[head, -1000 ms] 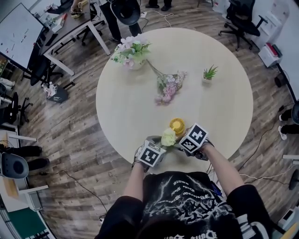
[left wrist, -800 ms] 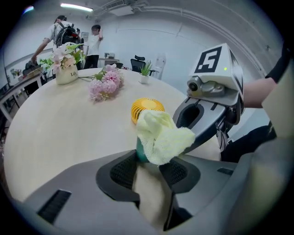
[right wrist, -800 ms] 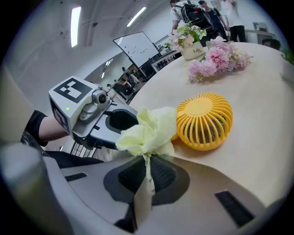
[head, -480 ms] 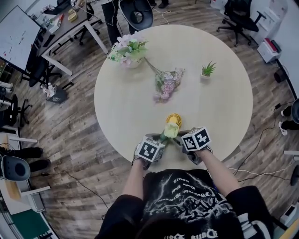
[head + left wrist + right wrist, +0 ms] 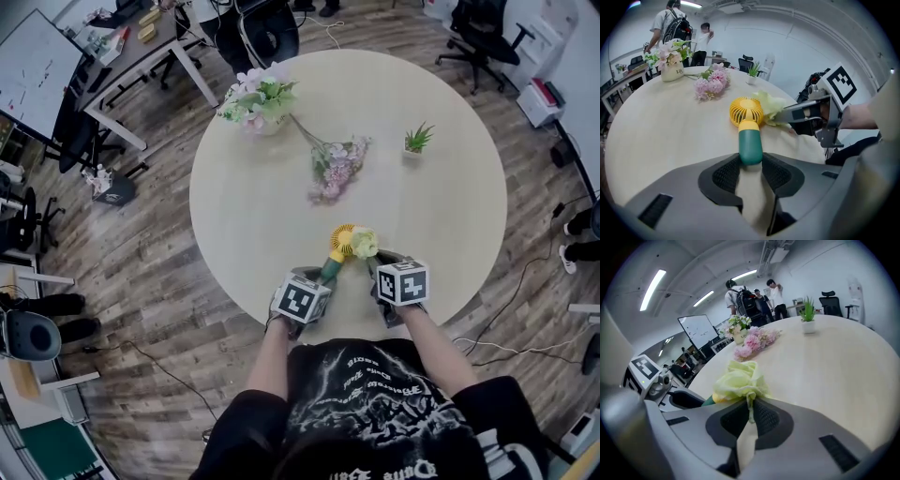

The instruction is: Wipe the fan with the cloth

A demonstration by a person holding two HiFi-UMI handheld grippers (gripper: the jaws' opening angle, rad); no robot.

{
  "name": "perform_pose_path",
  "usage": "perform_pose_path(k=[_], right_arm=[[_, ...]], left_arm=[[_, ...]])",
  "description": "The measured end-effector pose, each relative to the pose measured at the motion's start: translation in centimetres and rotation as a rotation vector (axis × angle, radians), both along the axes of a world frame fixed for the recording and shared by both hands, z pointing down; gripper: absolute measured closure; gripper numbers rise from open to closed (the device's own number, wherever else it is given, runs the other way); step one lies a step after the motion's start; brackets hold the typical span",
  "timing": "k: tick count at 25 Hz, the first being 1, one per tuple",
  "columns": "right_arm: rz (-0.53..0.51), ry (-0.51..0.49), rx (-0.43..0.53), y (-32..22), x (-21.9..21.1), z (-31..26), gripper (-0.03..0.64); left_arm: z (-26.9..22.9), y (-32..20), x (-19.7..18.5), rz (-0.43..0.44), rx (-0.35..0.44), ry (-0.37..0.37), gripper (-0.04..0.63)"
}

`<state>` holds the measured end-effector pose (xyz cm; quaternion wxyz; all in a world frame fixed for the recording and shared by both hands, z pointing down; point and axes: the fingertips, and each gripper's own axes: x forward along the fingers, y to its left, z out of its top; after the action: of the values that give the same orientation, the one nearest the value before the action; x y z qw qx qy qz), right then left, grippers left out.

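Observation:
A small fan with a yellow head [image 5: 342,242] and a green handle [image 5: 329,272] lies low over the round table near its front edge. My left gripper [image 5: 322,279] is shut on the handle [image 5: 750,143], and the yellow head [image 5: 746,111] points away from me. My right gripper [image 5: 375,261] is shut on a bunched yellow-green cloth [image 5: 364,244]. The cloth [image 5: 739,380] rests against the right side of the fan head, and a fold is pinched between the pads. In the left gripper view the cloth [image 5: 771,107] lies just behind the head's right edge.
On the pale round table [image 5: 253,216] stand a vase of flowers [image 5: 258,103] at the far left, a loose pink flower bunch [image 5: 336,169] in the middle and a small potted plant [image 5: 417,143] at the far right. Office chairs, desks and standing people lie beyond the table.
My right gripper has swung to the right with the cloth, from in front of the fan head to its right side. The left gripper has kept its hold in place.

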<state>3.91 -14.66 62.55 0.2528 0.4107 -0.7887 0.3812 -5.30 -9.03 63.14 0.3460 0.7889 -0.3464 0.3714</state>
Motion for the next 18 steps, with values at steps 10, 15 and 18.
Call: perform_pose_path(k=[10, 15, 18], right_arm=[[0.100, -0.140, 0.049, -0.7, 4.4, -2.4, 0.592], [0.141, -0.189, 0.027, 0.7, 5.1, -1.9, 0.592], [0.151, -0.200, 0.019, 1.5, 5.3, -1.6, 0.592]], left_arm=[[-0.1, 0.4, 0.0, -0.035, 0.024, -0.032, 0.423], [0.3, 0.2, 0.2, -0.049, 0.112, -0.101, 0.422], [0.3, 0.4, 0.1, -0.070, 0.132, -0.132, 0.367]])
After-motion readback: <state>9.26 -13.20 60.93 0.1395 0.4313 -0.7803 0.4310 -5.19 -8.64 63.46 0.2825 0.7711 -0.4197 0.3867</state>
